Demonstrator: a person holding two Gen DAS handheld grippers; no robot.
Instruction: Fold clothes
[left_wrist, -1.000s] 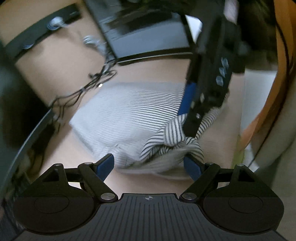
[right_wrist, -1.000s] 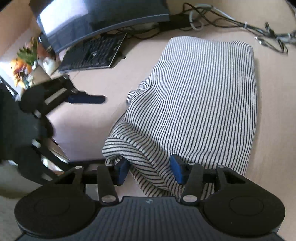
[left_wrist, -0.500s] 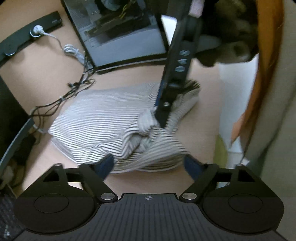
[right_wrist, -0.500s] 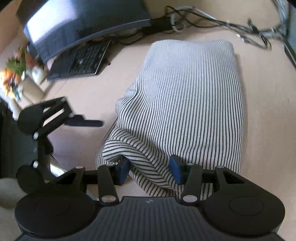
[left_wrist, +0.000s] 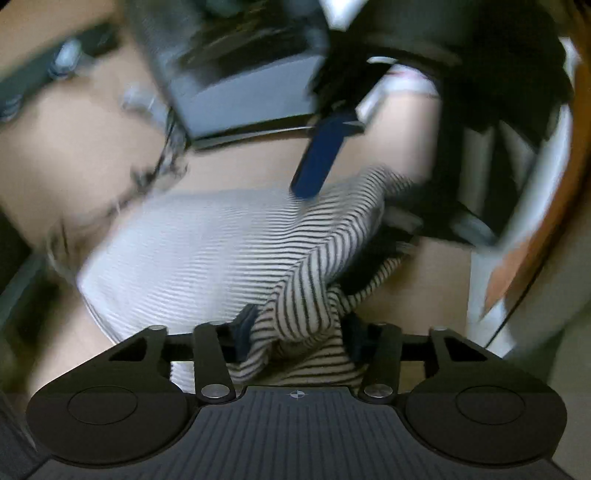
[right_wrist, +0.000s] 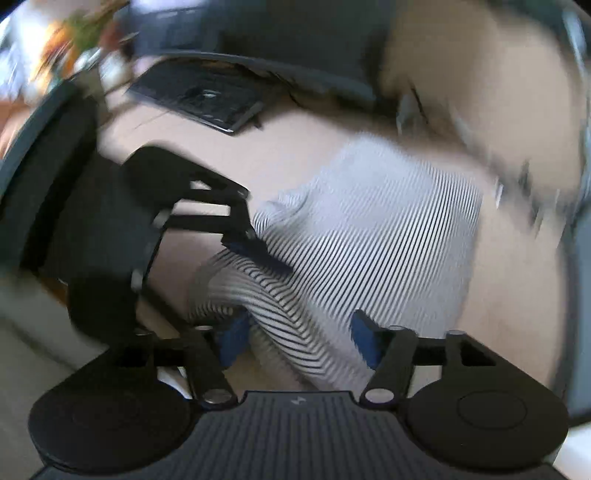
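The shirt (left_wrist: 207, 243) looks soft, light and limp; left hand-held gripper (left_wrist: 295, 332) clamps a bunched corner; right hand-held gripper (right_wrist: 295, 339) straddles a fold, jaws apart; best held by edges

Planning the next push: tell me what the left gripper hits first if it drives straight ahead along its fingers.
The left gripper already has a bunch of the striped garment between its fingers, so it meets that cloth at once. Farther on stands the monitor; depth there is unclear.

Heavy motion blur; soft daylight; fisheye-warped edges.
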